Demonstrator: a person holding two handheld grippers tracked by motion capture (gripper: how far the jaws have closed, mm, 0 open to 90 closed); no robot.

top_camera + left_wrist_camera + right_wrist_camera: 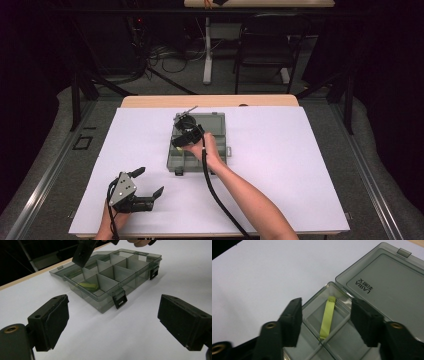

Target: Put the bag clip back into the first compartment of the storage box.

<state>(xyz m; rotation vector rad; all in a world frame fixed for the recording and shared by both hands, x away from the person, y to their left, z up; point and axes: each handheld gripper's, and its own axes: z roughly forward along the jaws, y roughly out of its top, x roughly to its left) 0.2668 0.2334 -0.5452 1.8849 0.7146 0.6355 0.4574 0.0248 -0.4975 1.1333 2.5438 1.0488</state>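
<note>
One flat yellow-green strip [327, 317] lies in a corner compartment of the open smoky-grey plastic divider box [216, 131], the right gripper [325, 322] hovering above with fingers apart, empty, while the left gripper [149, 181], fingers wide, waits near the box.

White sheet [280, 165] covers the bench [210, 101] — bare wood strip at far edge. Beyond it: black chair [265, 47], white table leg [207, 50], tangled cables [167, 57] — grey floor.

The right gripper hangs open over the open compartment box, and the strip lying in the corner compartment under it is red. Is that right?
Not quite: the strip is yellow-green, as the right gripper view shows. The rest holds: the right gripper hangs open over the open compartment box.
</note>
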